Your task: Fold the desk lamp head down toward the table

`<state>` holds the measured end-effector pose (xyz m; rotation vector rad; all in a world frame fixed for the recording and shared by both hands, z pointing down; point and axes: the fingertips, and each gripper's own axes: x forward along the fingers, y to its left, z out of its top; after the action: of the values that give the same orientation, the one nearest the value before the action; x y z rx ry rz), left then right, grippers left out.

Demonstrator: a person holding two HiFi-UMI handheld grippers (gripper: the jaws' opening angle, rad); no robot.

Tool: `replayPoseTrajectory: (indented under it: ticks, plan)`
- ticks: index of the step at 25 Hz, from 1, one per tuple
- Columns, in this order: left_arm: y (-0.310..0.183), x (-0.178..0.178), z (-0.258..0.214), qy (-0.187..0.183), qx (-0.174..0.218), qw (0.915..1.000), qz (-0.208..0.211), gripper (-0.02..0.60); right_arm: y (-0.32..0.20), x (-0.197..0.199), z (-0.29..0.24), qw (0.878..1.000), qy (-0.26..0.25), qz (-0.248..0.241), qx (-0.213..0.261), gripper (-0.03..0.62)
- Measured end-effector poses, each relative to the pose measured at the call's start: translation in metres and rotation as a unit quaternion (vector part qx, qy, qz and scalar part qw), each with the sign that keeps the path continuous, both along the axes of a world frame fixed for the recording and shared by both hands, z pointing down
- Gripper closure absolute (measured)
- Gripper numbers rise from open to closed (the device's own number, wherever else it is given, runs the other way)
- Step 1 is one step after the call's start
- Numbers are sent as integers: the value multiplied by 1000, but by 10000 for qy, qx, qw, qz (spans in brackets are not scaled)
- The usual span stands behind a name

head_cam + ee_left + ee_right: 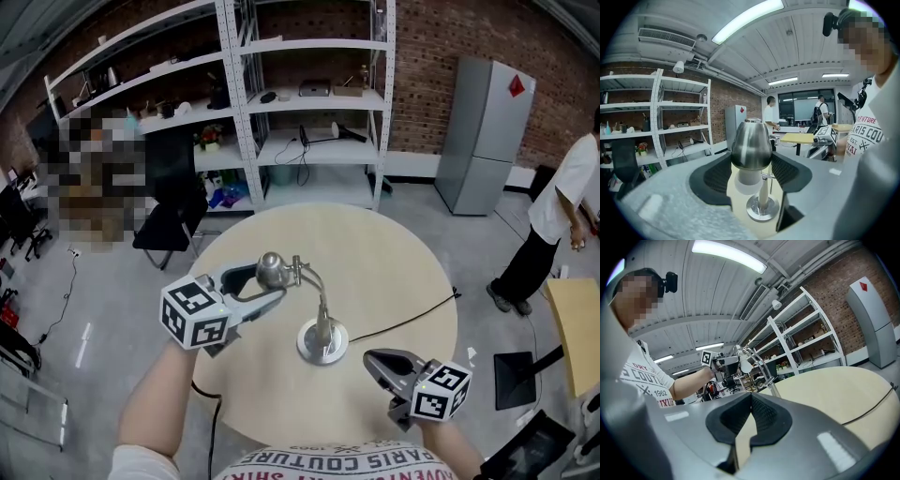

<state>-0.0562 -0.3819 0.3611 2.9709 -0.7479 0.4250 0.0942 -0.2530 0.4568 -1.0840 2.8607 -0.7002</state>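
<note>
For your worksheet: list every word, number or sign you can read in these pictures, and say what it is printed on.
"PARIS COUTURE": the person's white T-shirt, head view.
"1962": the same T-shirt, right gripper view.
Red diamond sign on the grey fridge: too small to read.
Other T-shirt print: too blurred to read.

Lamp head (pixel 751 143) shiny silver; table (pixel 412 281) pale beige; left hand-held gripper (pixel 270 283) grey, marker cube (pixel 195 315) black-white.
</note>
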Motion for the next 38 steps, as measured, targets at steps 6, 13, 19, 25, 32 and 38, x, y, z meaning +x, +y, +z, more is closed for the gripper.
replayPoseTrajectory:
  ticks: [6,13,19,25,32,38]
  plan:
    - [0,-6,3,50,-63,10000,-38,322,-1,-2,2,10000,56,-41,-20,594]
    - [-3,-12,13,56,-124,9999,-106,324,-6,-4,7,9999,57,-95,-46,594]
    - [0,-26,21,59,-213,9996,-199,325,-4,-15,9,9998,89,-178,-71,594]
    - [1,-33,30,74,-268,9992,-287,327,-3,-19,10,9997,80,-203,-113,594]
    - [1,-41,38,172,-314,9988,-325,327,-4,-21,11,9996,107,-216,-147,594]
    - [1,-46,43,199,-323,9986,-370,328,-3,-23,14,9994,157,-238,-175,594]
